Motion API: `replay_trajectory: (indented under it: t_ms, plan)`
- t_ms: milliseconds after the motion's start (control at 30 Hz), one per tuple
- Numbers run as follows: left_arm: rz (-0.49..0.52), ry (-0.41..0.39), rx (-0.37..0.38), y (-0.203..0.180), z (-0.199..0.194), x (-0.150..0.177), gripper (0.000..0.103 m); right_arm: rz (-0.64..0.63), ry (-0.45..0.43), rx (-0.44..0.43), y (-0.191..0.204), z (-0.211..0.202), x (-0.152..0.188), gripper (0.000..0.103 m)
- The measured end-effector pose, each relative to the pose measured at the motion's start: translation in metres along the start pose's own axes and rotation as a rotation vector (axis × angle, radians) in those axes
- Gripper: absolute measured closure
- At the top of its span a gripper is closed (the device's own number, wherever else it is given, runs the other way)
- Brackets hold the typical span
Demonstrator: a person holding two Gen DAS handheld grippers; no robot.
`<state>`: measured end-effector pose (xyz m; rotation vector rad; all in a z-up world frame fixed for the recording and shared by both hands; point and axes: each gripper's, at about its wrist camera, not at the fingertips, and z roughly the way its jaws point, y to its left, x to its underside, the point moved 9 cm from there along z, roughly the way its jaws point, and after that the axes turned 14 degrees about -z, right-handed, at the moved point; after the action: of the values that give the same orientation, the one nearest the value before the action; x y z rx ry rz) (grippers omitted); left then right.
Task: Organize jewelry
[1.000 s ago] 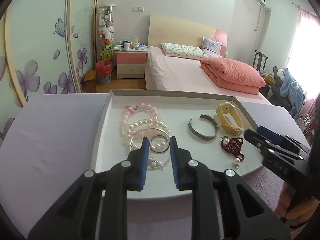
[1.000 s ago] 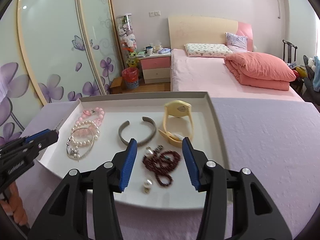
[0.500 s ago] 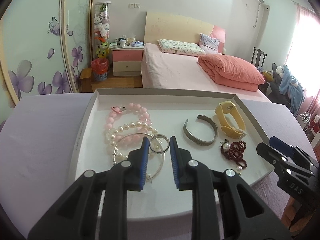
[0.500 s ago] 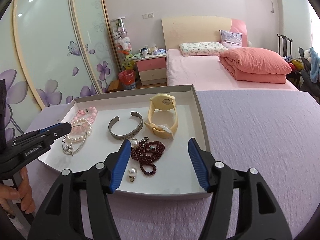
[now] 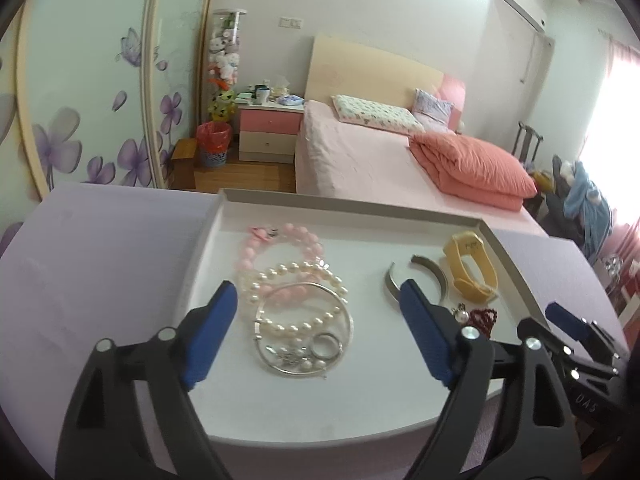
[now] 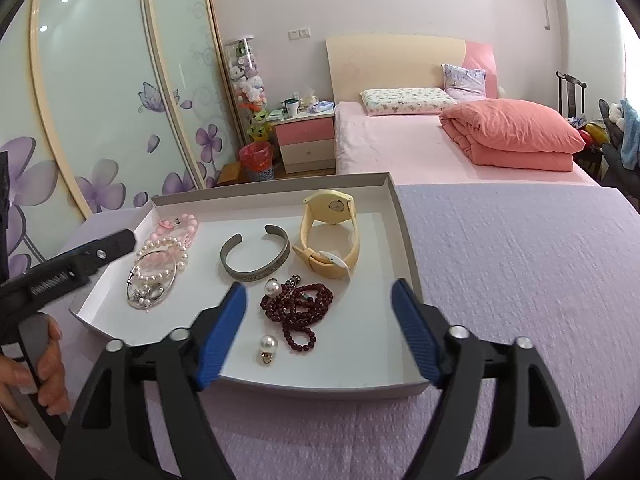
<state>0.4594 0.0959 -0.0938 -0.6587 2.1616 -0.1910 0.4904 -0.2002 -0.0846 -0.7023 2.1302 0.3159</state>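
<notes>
While the shallow white cardboard tray (image 6: 404, 236) lies on the lilac-covered desk (image 6: 520, 280), the left gripper (image 5: 316, 336) hangs over its left part, fingers spreading wide with nothing pinched — below them a silver bangle (image 5: 306, 330), a small silver ring (image 5: 326, 346), a white pearl bracelet (image 5: 296, 280) and a pink bead bracelet (image 5: 280, 240). Rightward lie a grey metal cuff (image 6: 256, 256) and a yellow wristwatch (image 6: 328, 236). The right gripper (image 6: 320, 328) — fingers opening, empty — hovers over dark red beads (image 6: 300, 308).
</notes>
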Motion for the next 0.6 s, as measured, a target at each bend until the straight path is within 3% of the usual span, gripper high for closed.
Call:
replay_trajectory:
  t_ms: [300, 600]
  plan:
    - [-0.029, -0.052, -0.036, 0.028, -0.024, -0.008, 0.008, -0.014, -0.002, 0.013, 0.002, -0.002, -0.003, 0.004]
    - [0.020, -0.116, -0.035, 0.045, -0.068, 0.002, 0.004, -0.062, -0.015, 0.030, 0.021, -0.020, -0.005, 0.002]
